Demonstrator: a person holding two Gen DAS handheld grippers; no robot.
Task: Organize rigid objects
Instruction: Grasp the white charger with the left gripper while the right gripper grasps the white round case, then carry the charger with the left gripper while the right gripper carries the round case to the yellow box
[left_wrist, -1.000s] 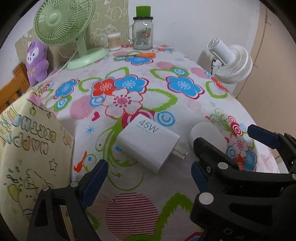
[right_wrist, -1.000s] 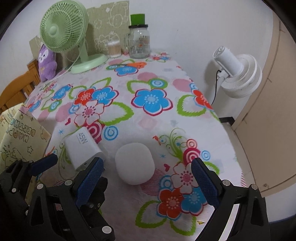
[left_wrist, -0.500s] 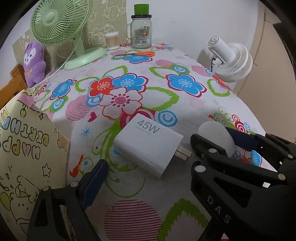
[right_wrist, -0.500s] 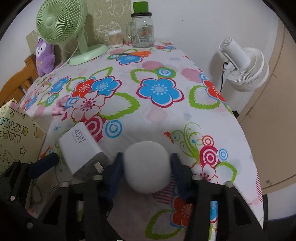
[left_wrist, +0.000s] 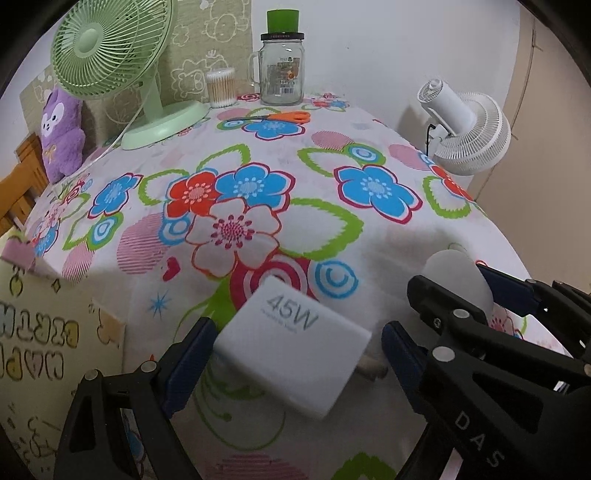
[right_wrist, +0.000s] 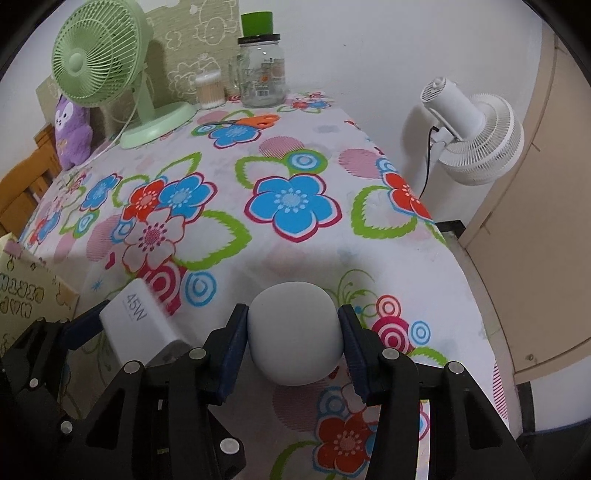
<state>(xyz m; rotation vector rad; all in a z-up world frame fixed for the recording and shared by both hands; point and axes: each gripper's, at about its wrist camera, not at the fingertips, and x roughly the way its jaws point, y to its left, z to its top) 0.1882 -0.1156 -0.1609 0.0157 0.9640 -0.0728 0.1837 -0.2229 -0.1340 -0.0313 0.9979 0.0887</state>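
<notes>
A white 45W charger (left_wrist: 291, 347) lies on the flowered tablecloth (left_wrist: 258, 192) with its prongs to the right. My left gripper (left_wrist: 295, 356) is open and straddles it; the left pad sits close to its side and the right pad stands off past the prongs. To its right, a white rounded egg-like object (right_wrist: 295, 332) rests on the cloth. My right gripper (right_wrist: 293, 347) is shut on it, both blue pads against its sides. In the right wrist view, the charger (right_wrist: 140, 321) shows at lower left.
At the back stand a green desk fan (left_wrist: 110, 59), a glass jar with a green lid (left_wrist: 282, 70) and a tub of cotton swabs (left_wrist: 220, 86); orange scissors (left_wrist: 284, 117) lie nearby. A birthday paper bag (left_wrist: 48, 343) stands at left. A white fan (right_wrist: 476, 140) is beyond the table's right edge.
The right gripper's jaws closed from wide open onto the white rounded object. The left gripper moved forward, so the charger now lies between its fingers.
</notes>
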